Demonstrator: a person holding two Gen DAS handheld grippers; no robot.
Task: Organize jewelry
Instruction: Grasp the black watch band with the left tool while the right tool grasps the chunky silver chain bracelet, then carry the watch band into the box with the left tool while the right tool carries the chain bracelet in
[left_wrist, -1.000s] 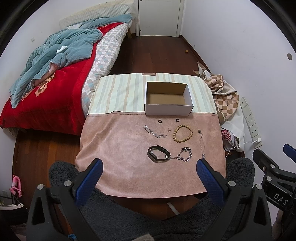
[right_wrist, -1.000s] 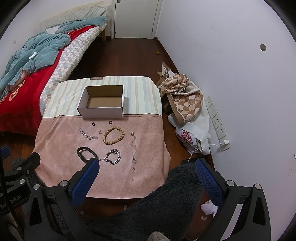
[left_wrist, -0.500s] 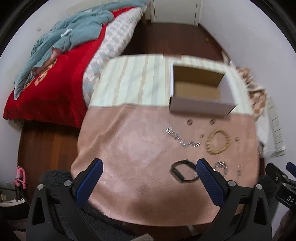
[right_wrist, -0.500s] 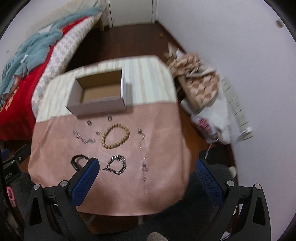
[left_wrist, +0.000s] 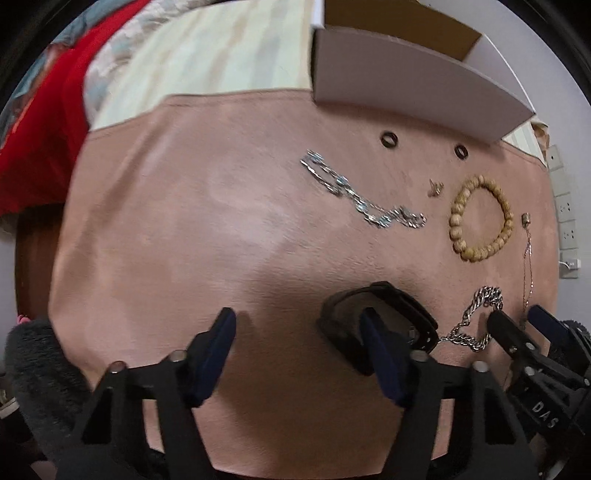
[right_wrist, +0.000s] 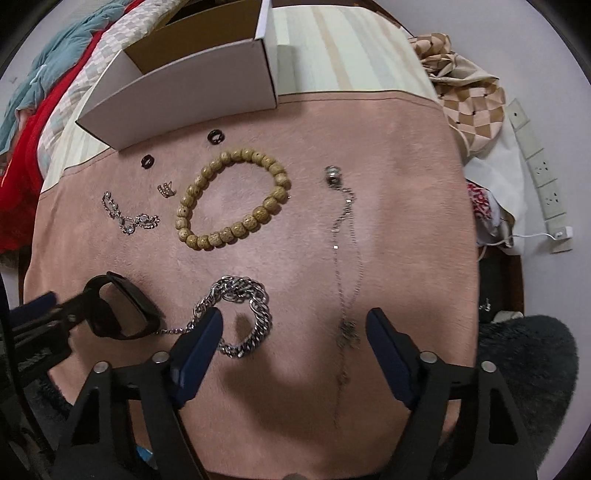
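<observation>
Now, cloth: a soft pink suede-like cover (right_wrist: 388, 147) fills the middle of both views; a pale striped fabric (right_wrist: 332, 48) lies above it.
Box: a white cardboard box (right_wrist: 192, 92) with a brown inside, open, upper left of the right wrist view, at the seam of the two fabrics.
Bead bracelet: round wooden beads in a ring (right_wrist: 232, 199), centre of the right wrist view, flat on the cloth.
Steel chain: a heavy curb-link bracelet (right_wrist: 247, 295), shiny, lower centre; the right gripper's left finger (right_wrist: 199, 343) is over its edge.
Thin necklace: a fine chain (right_wrist: 345, 258) with a small metal bead at the top, running down between the right gripper's fingers.
Black band: a matte, oval strap (left_wrist: 376, 317), lower right of the left wrist view.
Small pieces: two dark rings (right_wrist: 216, 137) below the box; a sparkling link bracelet (left_wrist: 358, 199).
Left gripper (left_wrist: 299, 345): jaws half wide and just been closing; one blue pad seems to be inside the band loop, not pressing.
Right gripper (right_wrist: 295, 339): jaws rather wide, just been closing, holding nothing.
</observation>
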